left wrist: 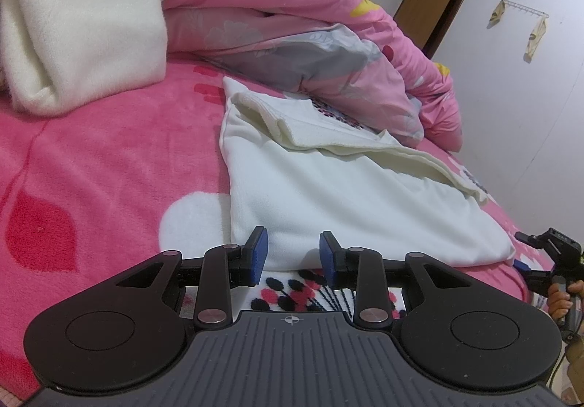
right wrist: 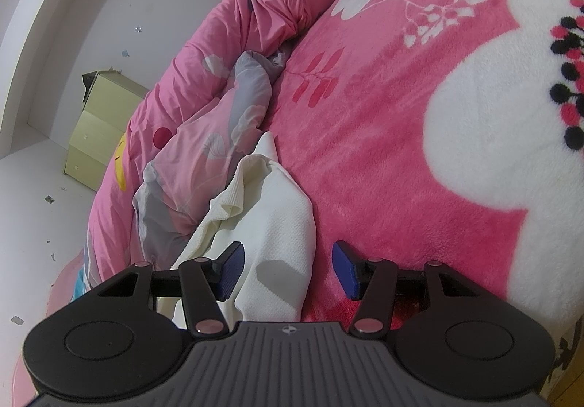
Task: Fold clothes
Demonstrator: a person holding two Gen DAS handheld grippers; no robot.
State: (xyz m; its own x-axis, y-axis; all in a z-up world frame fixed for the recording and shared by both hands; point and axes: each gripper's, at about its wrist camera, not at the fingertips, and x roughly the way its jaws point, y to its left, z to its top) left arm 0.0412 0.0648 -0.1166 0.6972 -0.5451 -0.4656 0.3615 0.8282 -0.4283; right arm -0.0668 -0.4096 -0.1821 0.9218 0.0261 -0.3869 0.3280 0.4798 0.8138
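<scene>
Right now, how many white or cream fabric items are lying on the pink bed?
2. A white knit garment, partly folded, lies just ahead of both grippers beside the pink duvet. A cream fleece bundle sits at the far left. More may be hidden under the duvet.

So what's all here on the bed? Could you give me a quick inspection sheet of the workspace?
Surface: pink fleece blanket with white flower prints.
Job's things: white garment, partly folded, lying flat.
Clutter: crumpled pink duvet; cream blanket bundled on the bed.
Grippers: left gripper open at the garment's near edge; right gripper open, garment corner between its jaws, not pinched.
Cables: nothing seen.
Surroundings: white wall, brown door, wall hook rack, pale green cabinet.
</scene>
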